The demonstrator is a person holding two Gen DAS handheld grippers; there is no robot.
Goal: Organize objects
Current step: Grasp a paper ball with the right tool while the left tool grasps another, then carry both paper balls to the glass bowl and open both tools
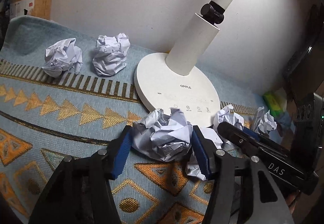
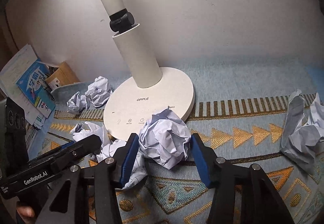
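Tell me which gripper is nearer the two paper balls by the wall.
Left. The left gripper sits on the same side of the lamp base as those two paper balls; the right gripper is across the base.

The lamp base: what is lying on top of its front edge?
A crumpled paper ball overlaps the front edge of the lamp base, between the right claw fingers. It covers one button.

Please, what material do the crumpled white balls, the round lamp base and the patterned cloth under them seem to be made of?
Crumpled balls: paper, matte; sharp creases and faint printed lines.
Lamp base: probably plastic, matte off-white; smooth, with printed icons.
Cloth: woven textile; visible weave, with shiny golden thread in the pattern.
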